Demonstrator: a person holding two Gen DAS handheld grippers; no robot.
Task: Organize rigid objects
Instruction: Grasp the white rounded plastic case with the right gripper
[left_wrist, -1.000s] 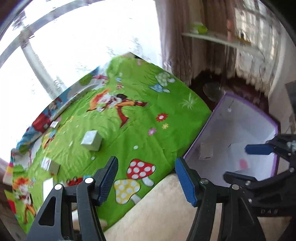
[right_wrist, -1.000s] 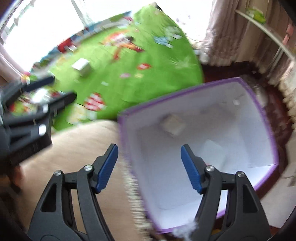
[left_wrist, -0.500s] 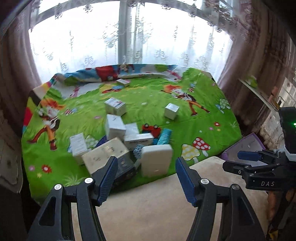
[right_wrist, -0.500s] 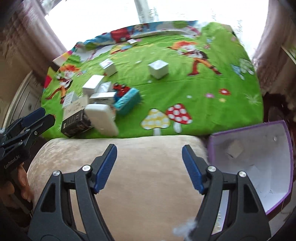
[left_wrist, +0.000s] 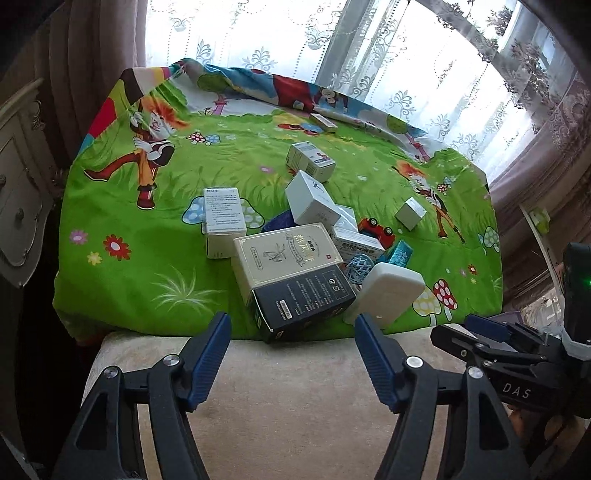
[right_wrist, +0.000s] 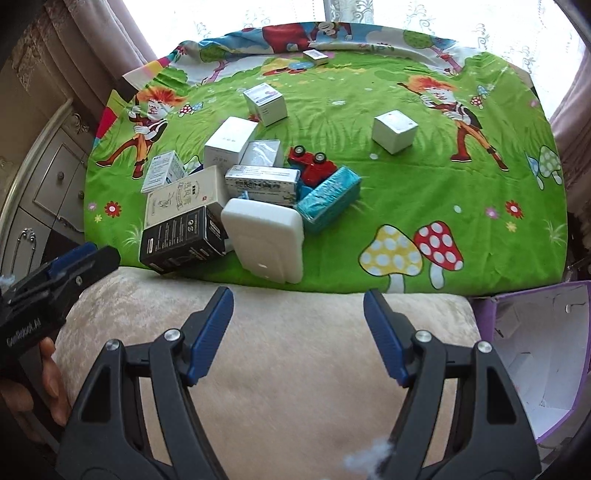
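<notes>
Nearest, low in the left wrist view: left hand-held gripper (left_wrist: 291, 354), blue pads apart, nothing between them, jaws just opened further, poised over a beige plush cushion (left_wrist: 295, 398). Right hand-held gripper (right_wrist: 297, 332), in its own view, likewise wide apart and empty above the same cushion; also seen at 3 o'clock in the left view. Fingers (right_wrist: 50, 384) of the person's hand at 8 o'clock in the right view, wrapped on the left gripper's handle.

Beyond the cushion edge: green cartoon bedsheet (right_wrist: 424, 184) carrying the rigid objects. At the near edge, black box (left_wrist: 303, 299) tilted, partly under a cream box (left_wrist: 284, 258) with gold print. Just beside, toward 3 o'clock, white rounded block (left_wrist: 388, 291) leaning on the pile. Teal box (right_wrist: 328, 199) touching the white block's far side; red toy car (right_wrist: 312, 164) overturned, wheels up, just behind it. Long white carton (right_wrist: 262, 182) between cream box and car. Upright white box (left_wrist: 223, 221) at 10 o'clock of the pile, printed face toward the camera. Further white boxes (left_wrist: 310, 197) stacked loosely behind.

Farther out: lone small white cube (right_wrist: 394, 131) well apart toward 1 o'clock; white box (right_wrist: 266, 103) at 11 o'clock; small flat box (right_wrist: 316, 55) near the far sheet edge.

At 4 o'clock in the right view: purple bin (right_wrist: 535, 354), white-lined, beside the cushion, contents unclear.
</notes>
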